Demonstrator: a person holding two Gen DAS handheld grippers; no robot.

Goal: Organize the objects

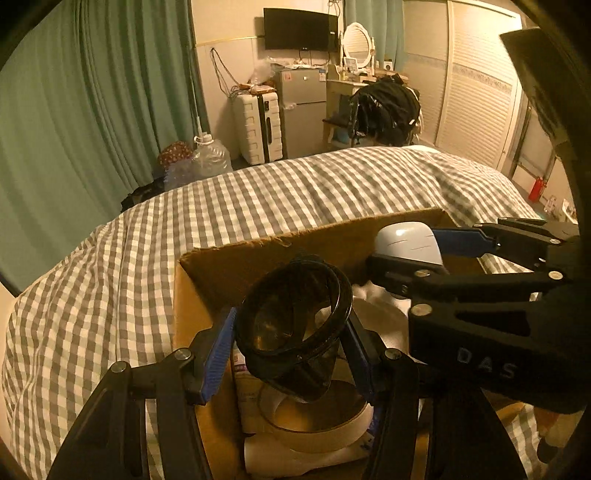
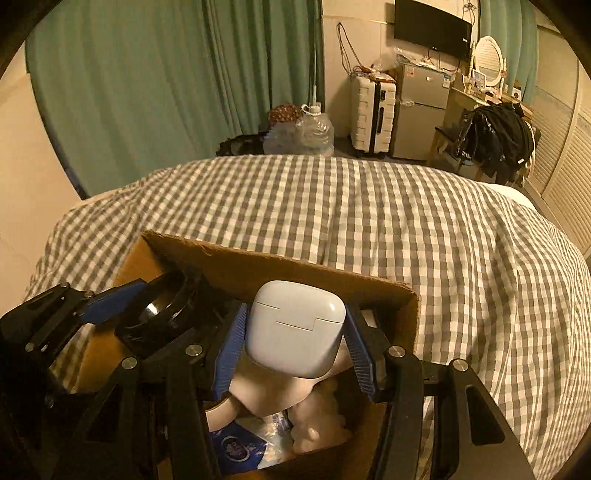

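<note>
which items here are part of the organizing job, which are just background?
In play: black round container in left gripper; white earbuds case in right gripper; cardboard box.
Background: suitcase, mini fridge, water jug, TV.

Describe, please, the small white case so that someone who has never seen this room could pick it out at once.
Start from the bed with the grey-and-white checked cover; an open cardboard box sits on its near part. Over that box the right gripper pinches the white case. It is the only smooth, rounded white thing there, with a thin lid seam, unlike the black ring-shaped item in the left gripper.
</note>
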